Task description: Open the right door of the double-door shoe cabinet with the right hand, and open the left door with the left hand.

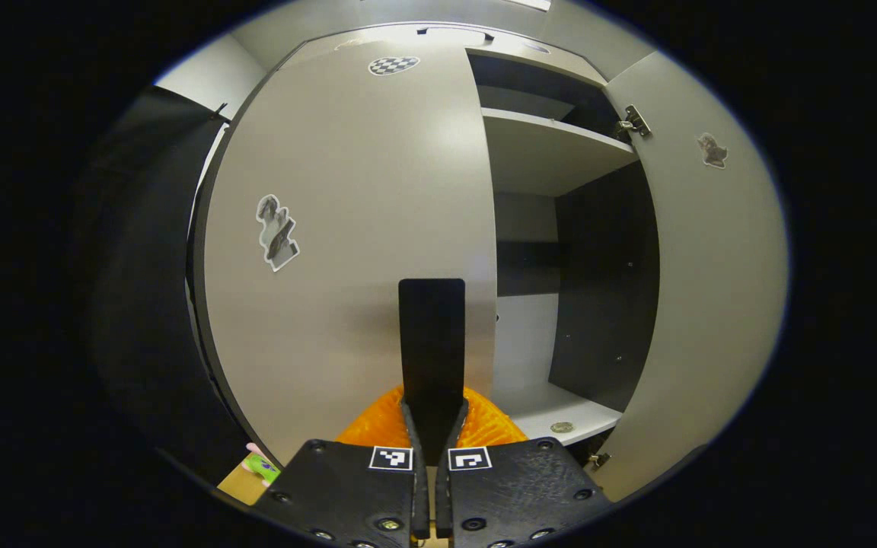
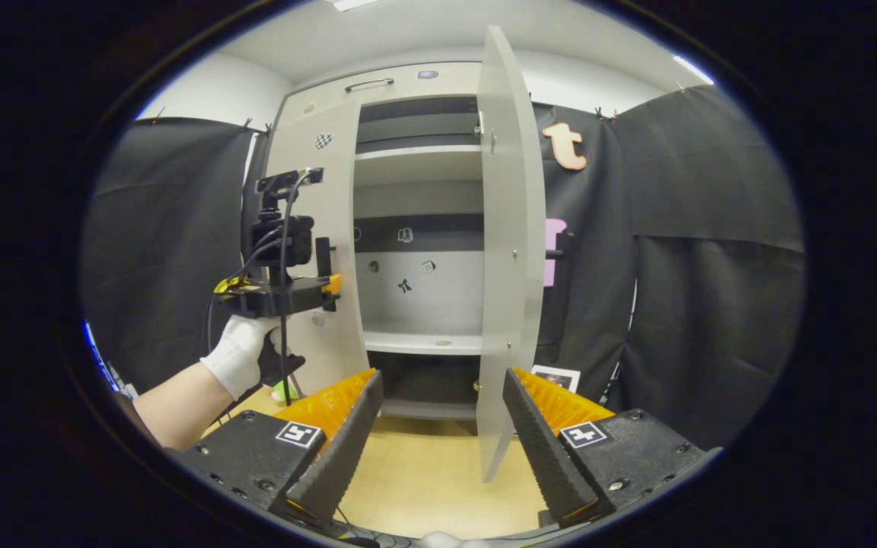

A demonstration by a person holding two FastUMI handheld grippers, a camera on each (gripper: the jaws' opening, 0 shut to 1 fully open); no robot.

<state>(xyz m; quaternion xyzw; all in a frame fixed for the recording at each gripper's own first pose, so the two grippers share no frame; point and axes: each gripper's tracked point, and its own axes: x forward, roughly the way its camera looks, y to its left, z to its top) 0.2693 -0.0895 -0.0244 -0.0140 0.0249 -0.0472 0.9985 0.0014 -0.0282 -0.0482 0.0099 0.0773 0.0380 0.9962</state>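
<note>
left gripper view: the left gripper [image 1: 432, 396] has its jaws narrow, nearly together, near the free edge of the closed left door [image 1: 347, 251], probably to pull it. right gripper view: the right gripper [image 2: 442, 426] holds its jaws wide and empty before the right door [image 2: 509, 251], which stands swung open.
</note>
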